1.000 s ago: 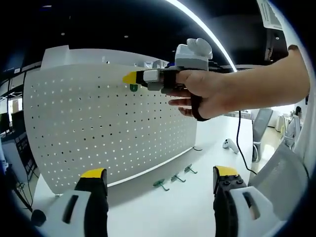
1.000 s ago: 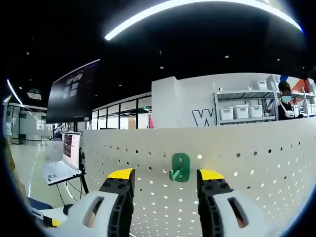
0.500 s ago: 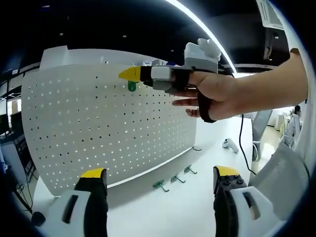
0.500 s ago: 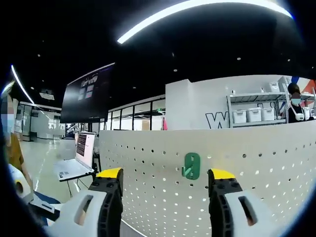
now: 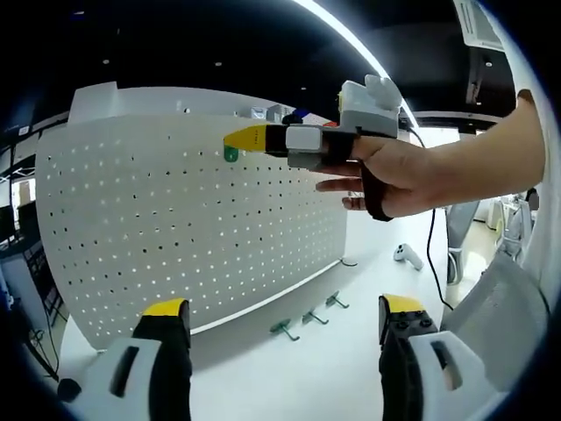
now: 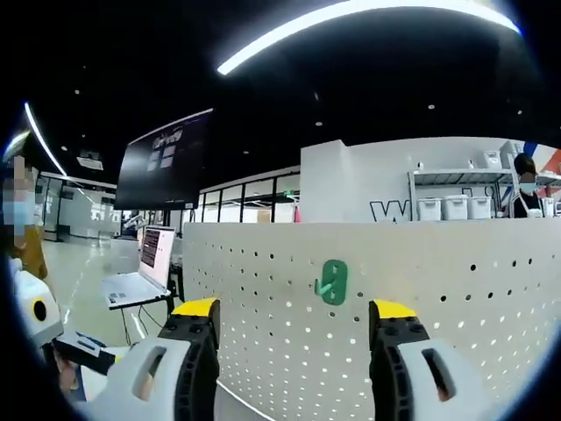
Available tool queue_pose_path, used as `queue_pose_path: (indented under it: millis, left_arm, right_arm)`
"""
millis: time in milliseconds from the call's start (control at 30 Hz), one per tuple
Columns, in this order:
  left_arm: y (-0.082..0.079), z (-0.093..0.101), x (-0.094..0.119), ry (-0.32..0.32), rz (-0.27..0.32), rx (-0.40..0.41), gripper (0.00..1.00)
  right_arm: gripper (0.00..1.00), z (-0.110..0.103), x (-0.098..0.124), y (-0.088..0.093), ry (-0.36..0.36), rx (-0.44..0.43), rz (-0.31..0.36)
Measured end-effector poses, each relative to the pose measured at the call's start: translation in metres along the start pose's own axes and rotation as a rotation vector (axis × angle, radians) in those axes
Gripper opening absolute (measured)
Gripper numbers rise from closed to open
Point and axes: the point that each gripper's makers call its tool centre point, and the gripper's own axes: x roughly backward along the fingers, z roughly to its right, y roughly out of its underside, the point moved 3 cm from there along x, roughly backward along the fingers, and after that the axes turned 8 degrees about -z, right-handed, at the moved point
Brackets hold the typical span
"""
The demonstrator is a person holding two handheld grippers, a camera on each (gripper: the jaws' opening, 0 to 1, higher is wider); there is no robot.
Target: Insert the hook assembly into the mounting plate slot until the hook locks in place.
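In the left gripper view my left hand-held gripper [image 5: 285, 320] sits low over the white counter [image 5: 351, 351] with its yellow-tipped jaws spread wide and nothing between them. Ahead stands the white pegboard mounting plate [image 5: 175, 228], upright along the far side of the counter, and the green hook [image 5: 230, 154] hangs near its upper edge. My right hand [image 5: 394, 171] carries the right hand-held gripper [image 5: 254, 139] across from the right, its yellow tip just beside the hook; from here I cannot tell whether they touch. Compared with a second ago that gripper sits a little higher and further right, so its tip no longer covers the hook. Three spare hooks [image 5: 308, 317] lie on the counter near the foot of the plate. In the right gripper view my right hand-held gripper [image 6: 295, 309] has its jaws parted and empty, and the green hook [image 6: 332, 281] sits on the perforated plate [image 6: 421, 289] between and above the tips, apart from both. It looks slightly smaller than a second ago, which suggests I have drawn back from it. Since it hangs there with no jaw on it, I judge it seated, though whether it has truly locked I cannot confirm. A laptop [image 6: 140, 272] stands open beyond the plate's left end.
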Motion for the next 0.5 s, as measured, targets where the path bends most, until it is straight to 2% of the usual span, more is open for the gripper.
queue_pose_path:
  millis: [500]
  left_arm:
    - [-0.002, 0.002, -0.002, 0.005, -0.003, -0.008, 0.91]
  right_arm:
    - [0.65, 0.013, 0.045, 0.032, -0.026, 0.006, -0.053]
